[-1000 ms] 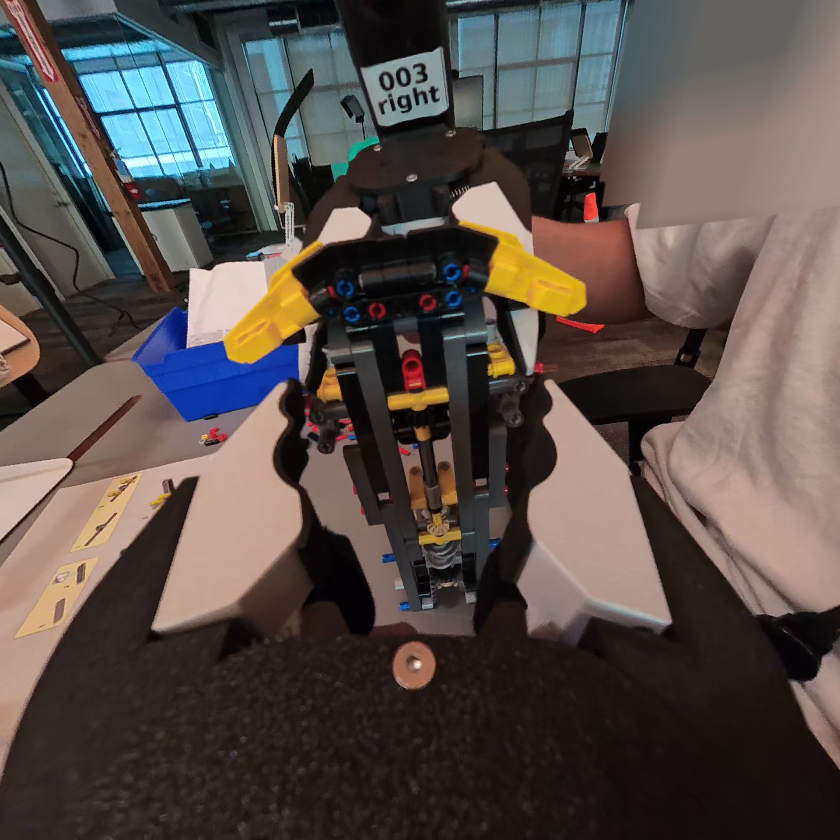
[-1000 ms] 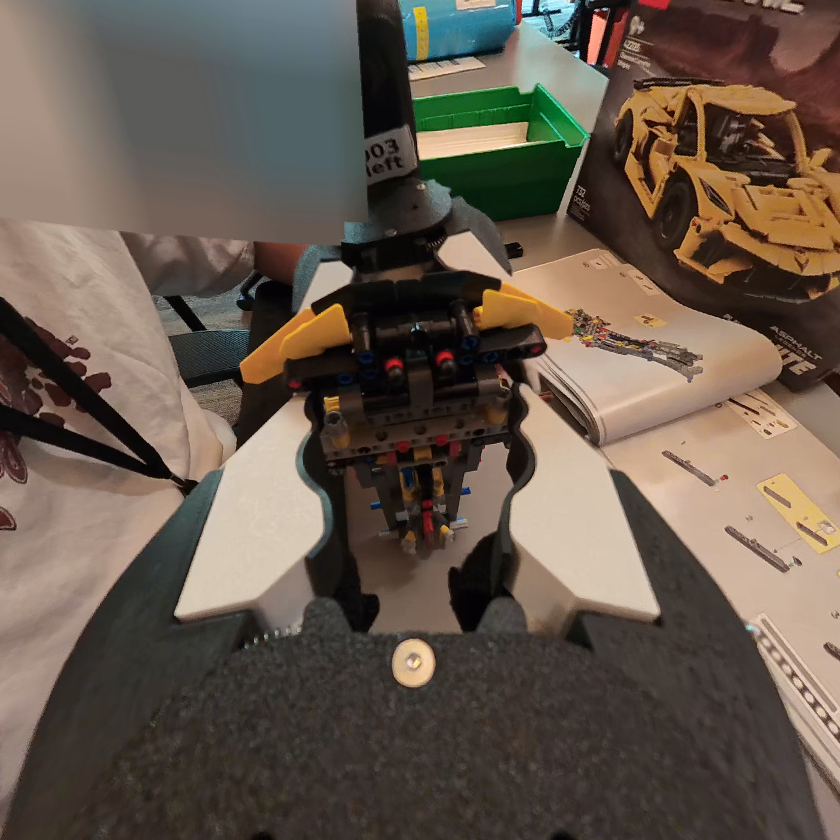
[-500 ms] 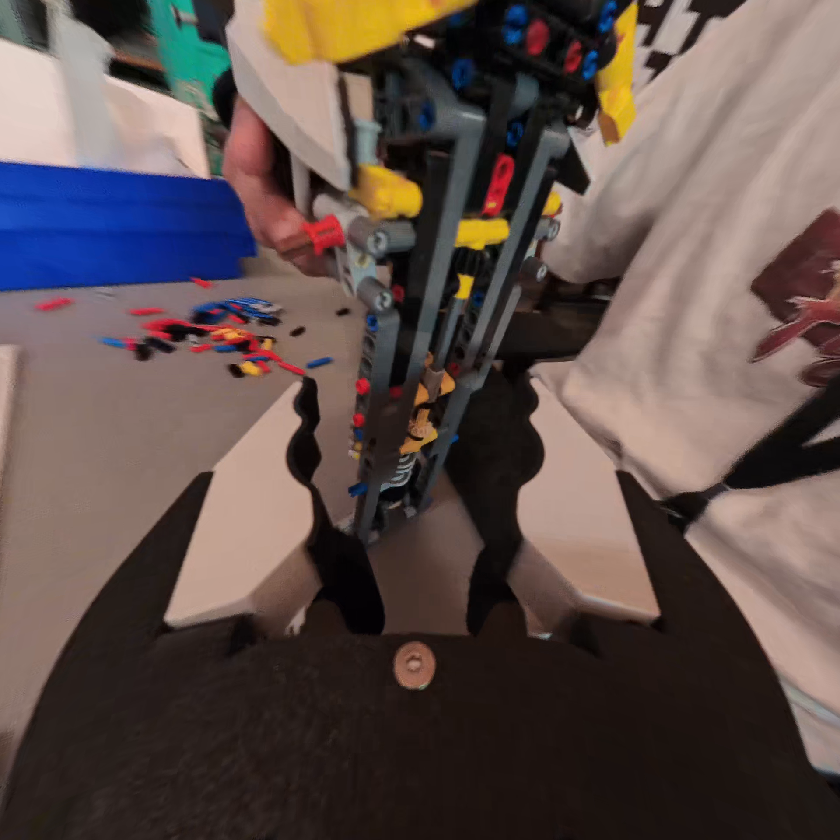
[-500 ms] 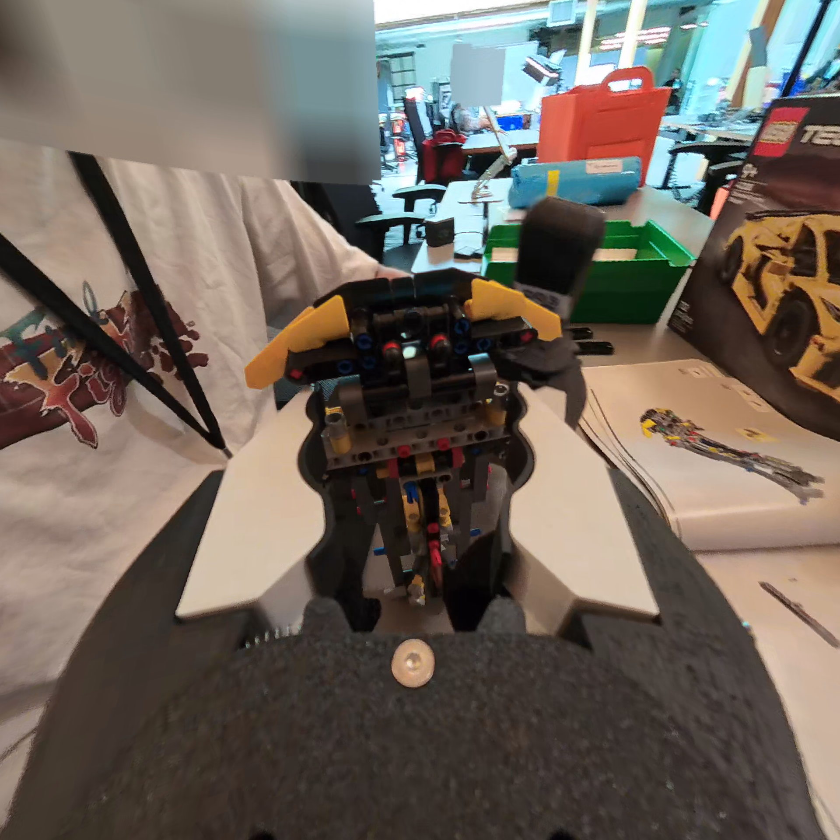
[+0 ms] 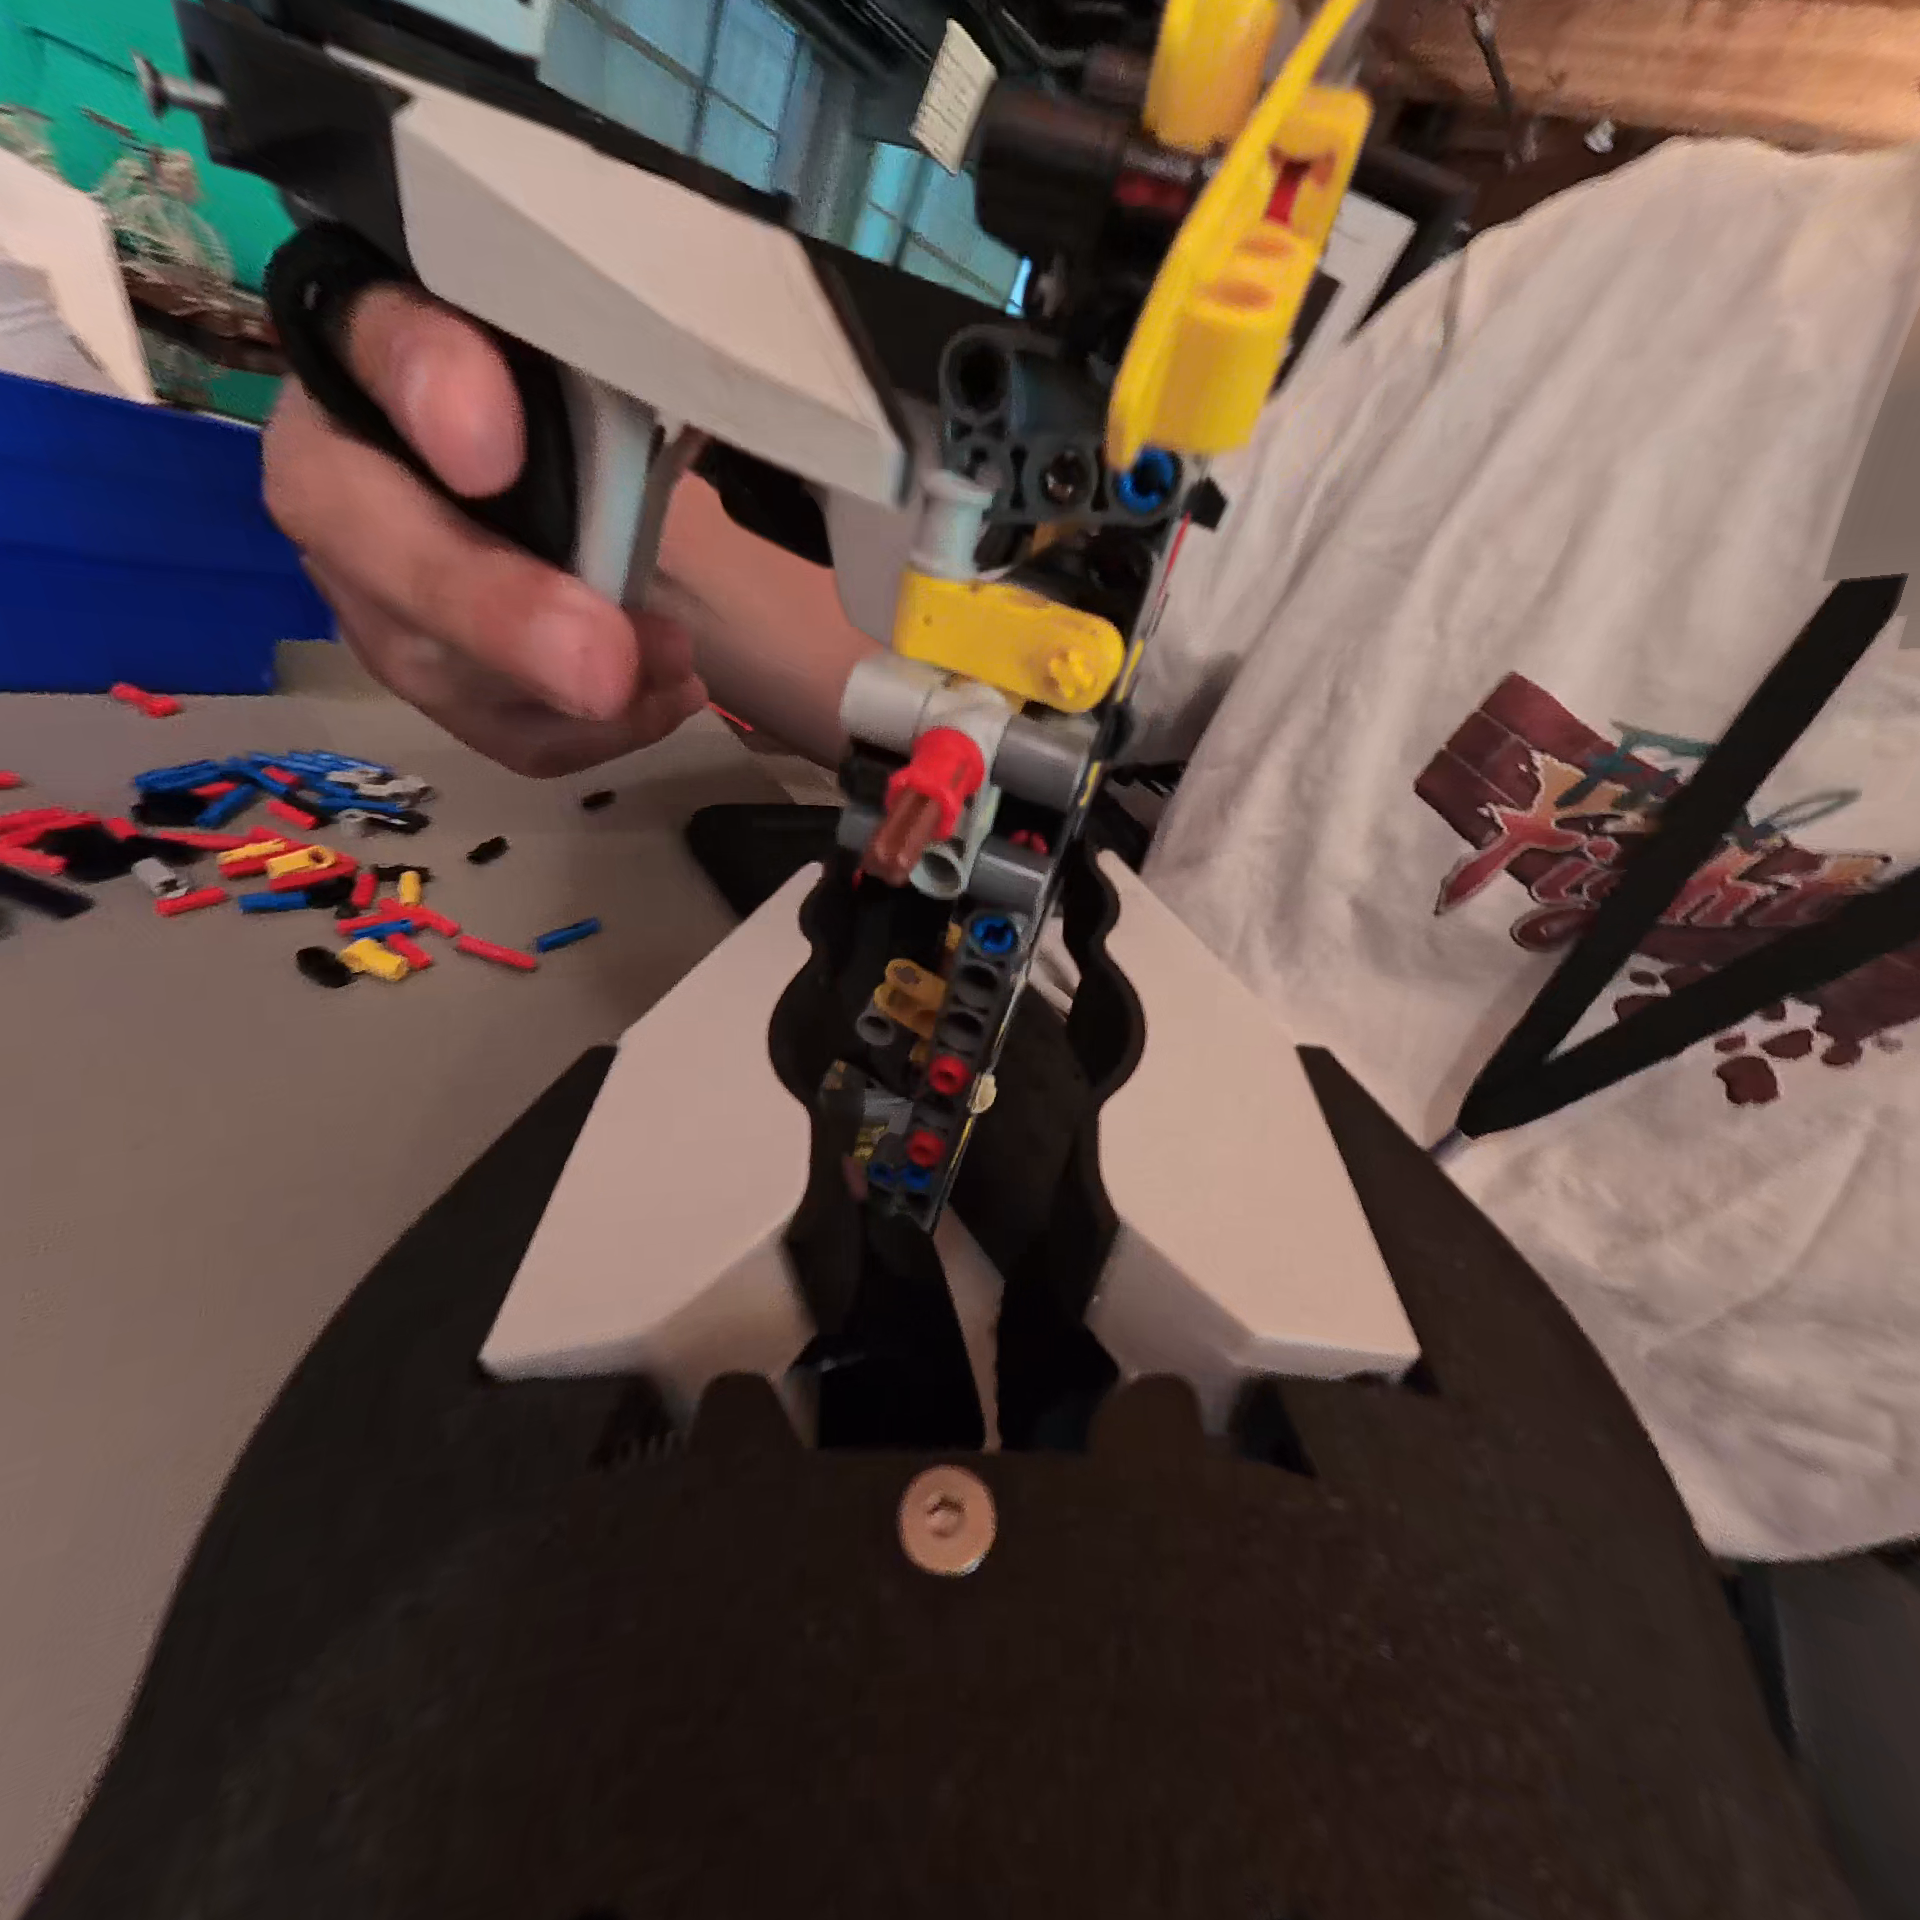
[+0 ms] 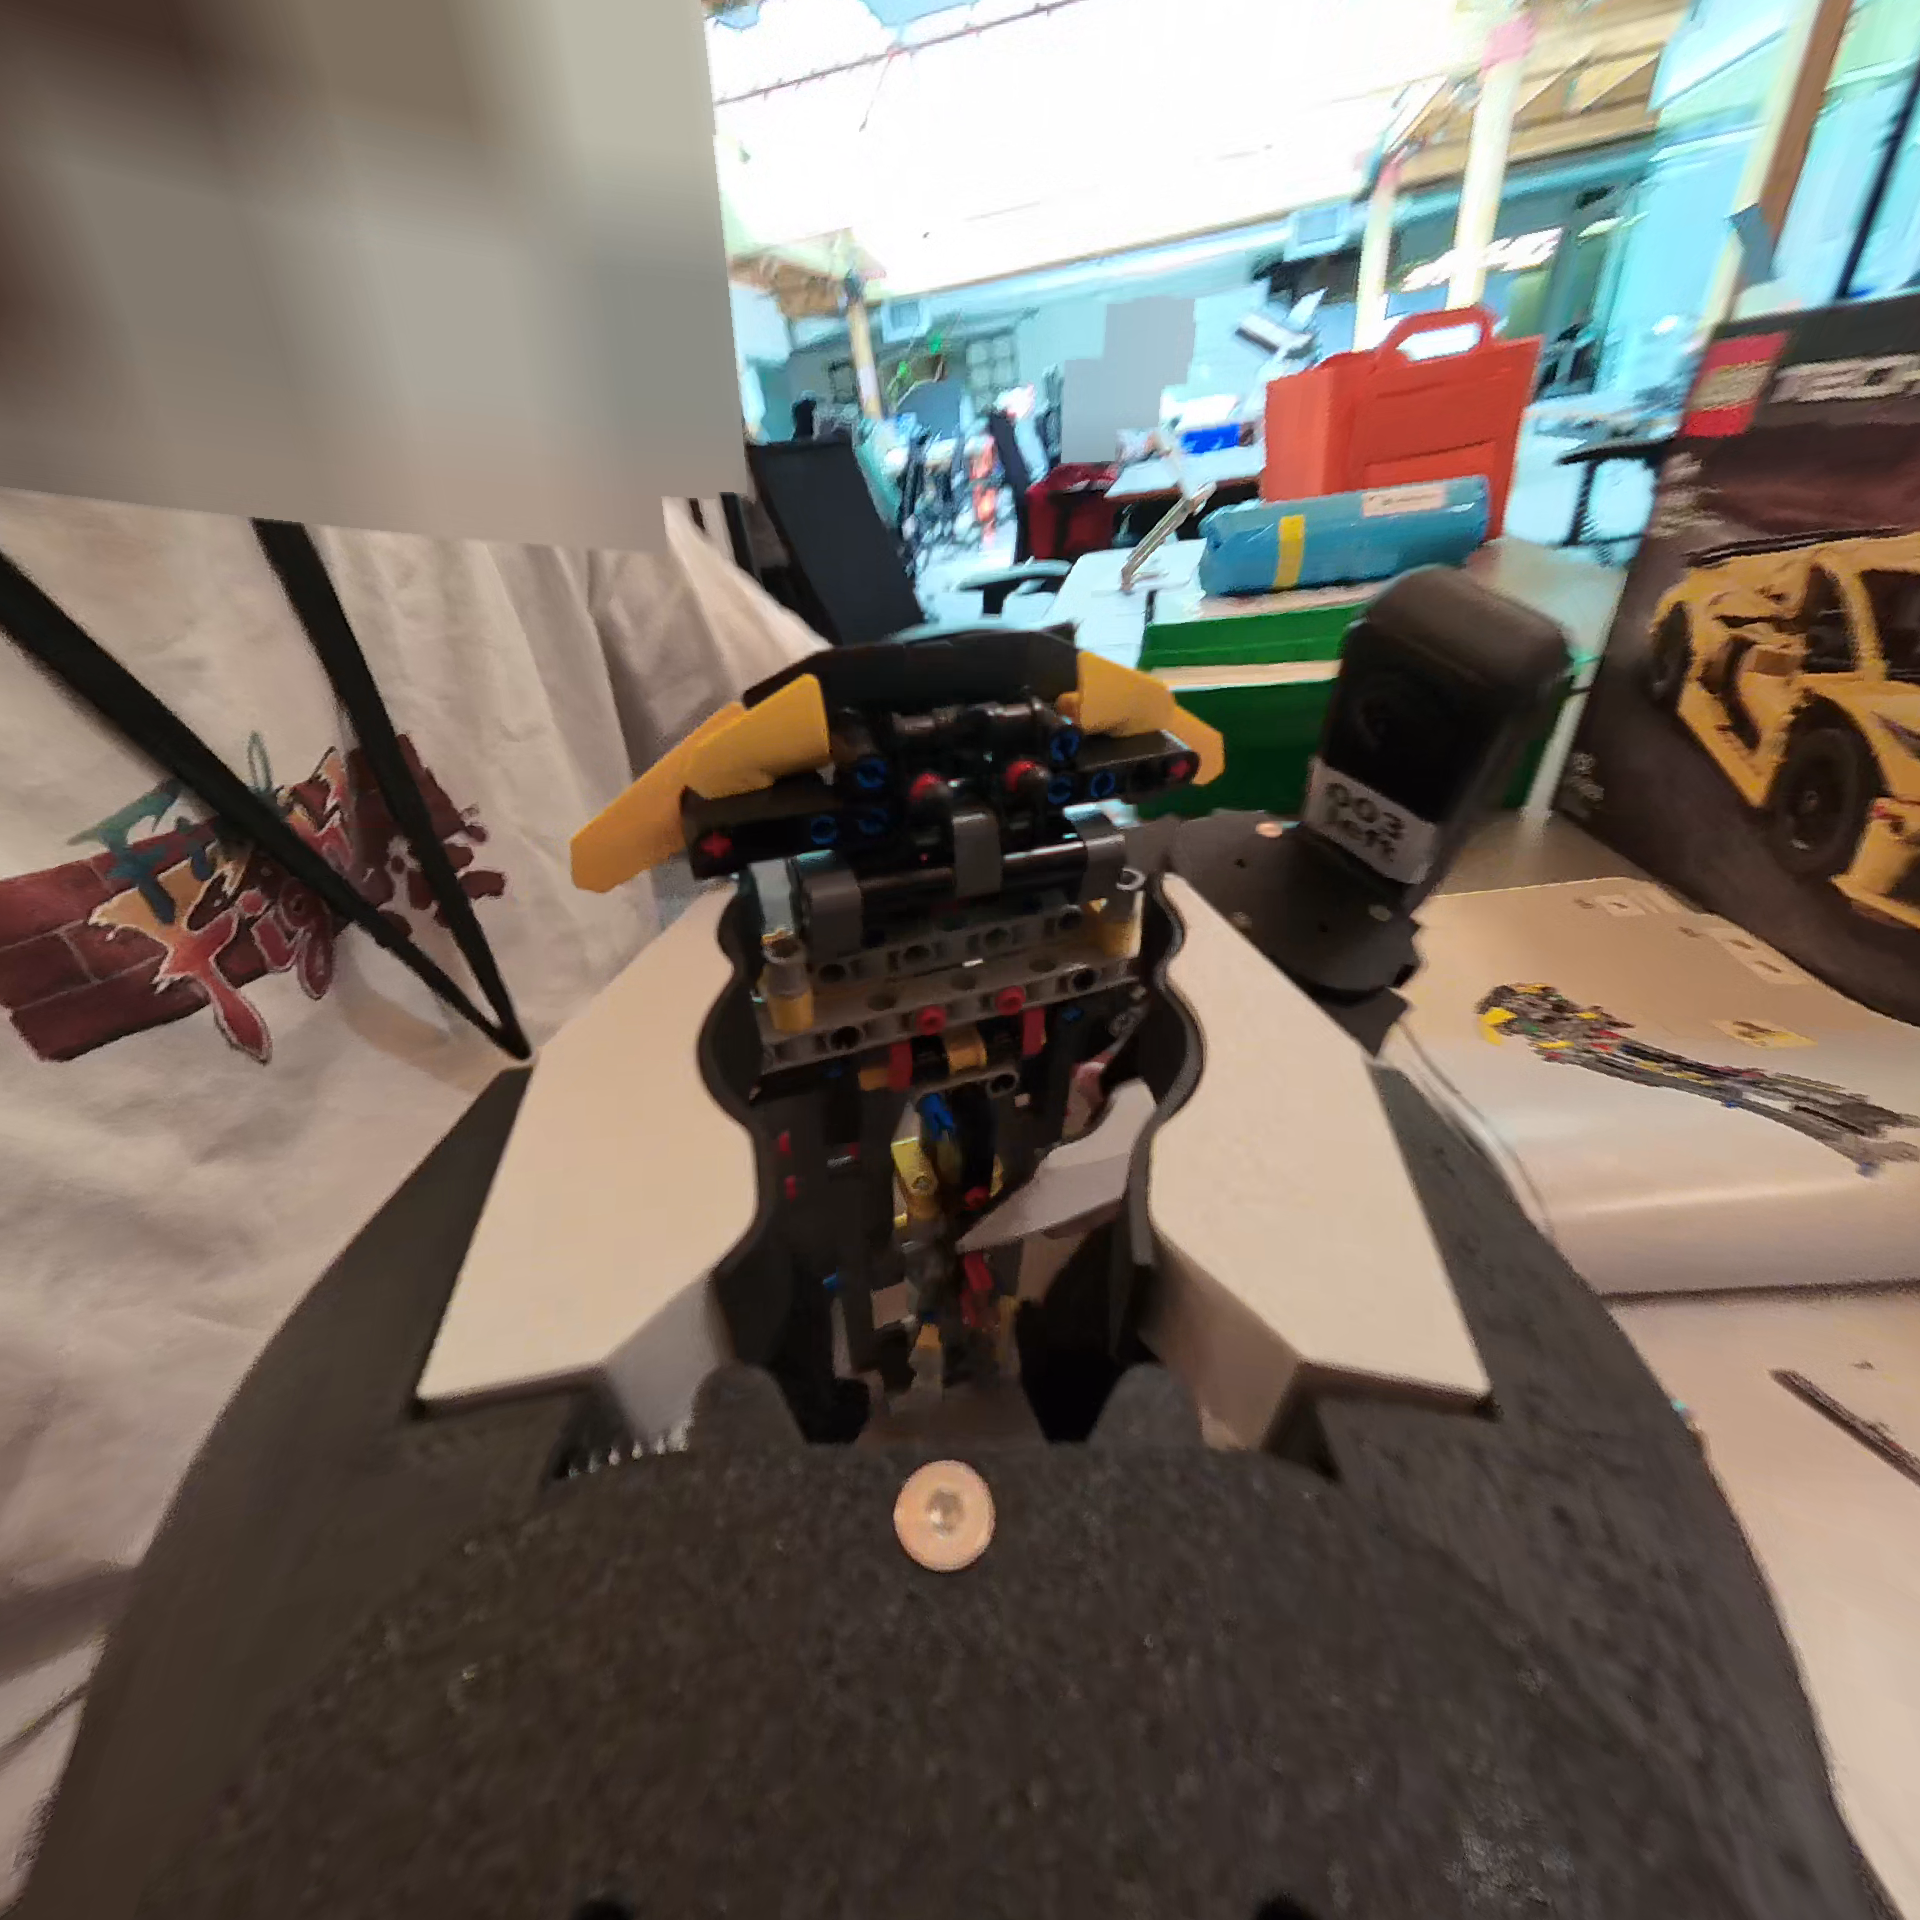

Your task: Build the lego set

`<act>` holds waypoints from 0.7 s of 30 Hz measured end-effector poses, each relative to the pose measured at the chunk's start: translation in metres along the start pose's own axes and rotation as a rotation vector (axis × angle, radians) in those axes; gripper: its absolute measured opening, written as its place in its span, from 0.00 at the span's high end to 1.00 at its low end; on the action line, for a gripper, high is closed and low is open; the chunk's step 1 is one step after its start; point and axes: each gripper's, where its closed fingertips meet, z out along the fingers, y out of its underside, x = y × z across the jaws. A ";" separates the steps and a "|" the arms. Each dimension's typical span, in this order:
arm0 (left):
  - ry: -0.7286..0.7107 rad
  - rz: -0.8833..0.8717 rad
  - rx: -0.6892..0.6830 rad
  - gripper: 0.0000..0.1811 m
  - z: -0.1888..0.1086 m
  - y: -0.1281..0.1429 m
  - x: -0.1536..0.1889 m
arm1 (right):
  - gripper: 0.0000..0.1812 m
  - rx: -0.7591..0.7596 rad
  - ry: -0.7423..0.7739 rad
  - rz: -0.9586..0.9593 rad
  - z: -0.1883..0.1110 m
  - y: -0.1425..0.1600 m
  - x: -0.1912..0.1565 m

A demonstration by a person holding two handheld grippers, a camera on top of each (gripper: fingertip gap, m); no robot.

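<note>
A long dark lego chassis (image 6: 935, 821) with yellow wing panels (image 6: 748, 748) is held in the air between both grippers. My right gripper (image 6: 940, 904) is shut on its wide end just below the yellow panels. In the left wrist view the chassis (image 5: 966, 997) shows edge-on, and my left gripper (image 5: 956, 883) is closed against the two faces of its narrow end. The right gripper's white finger (image 5: 727, 312) and the hand (image 5: 468, 603) on its trigger show at the top. The left gripper's body (image 6: 1392, 831) shows to the right of the chassis.
Loose red, blue, yellow and black pieces (image 5: 291, 862) lie on the grey table by a blue bin (image 5: 125, 540). An open instruction booklet (image 6: 1662, 1091), the set's box (image 6: 1787, 644) and a green bin (image 6: 1236, 717) stand at the right. The person's white shirt (image 5: 1507, 520) is close. My right fingertips sit around 7 centimetres from my left ones.
The chassis has been lifted and turned, so the left wrist view now sees it edge-on instead of flat. The left jaws have narrowed onto it. The right gripper has kept its hold.
</note>
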 end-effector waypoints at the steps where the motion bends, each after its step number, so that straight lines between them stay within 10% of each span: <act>1: -0.028 -0.018 0.016 0.79 -0.002 -0.002 -0.004 | 0.60 0.044 0.033 0.018 -0.007 -0.004 0.008; 7: -0.306 -0.047 0.119 0.79 -0.023 -0.015 -0.030 | 0.57 0.203 0.239 0.093 -0.055 -0.016 0.034; 12: -0.669 -0.050 0.236 0.79 -0.054 -0.024 -0.050 | 0.55 -0.014 0.721 0.013 -0.074 0.012 0.045; 16: -0.876 -0.052 0.243 0.80 -0.063 -0.025 -0.055 | 0.60 -0.048 1.162 0.009 -0.059 0.009 0.036; 21: -1.041 -0.046 0.136 0.80 -0.055 -0.026 -0.055 | 0.52 -0.049 1.319 -0.081 -0.006 0.001 0.030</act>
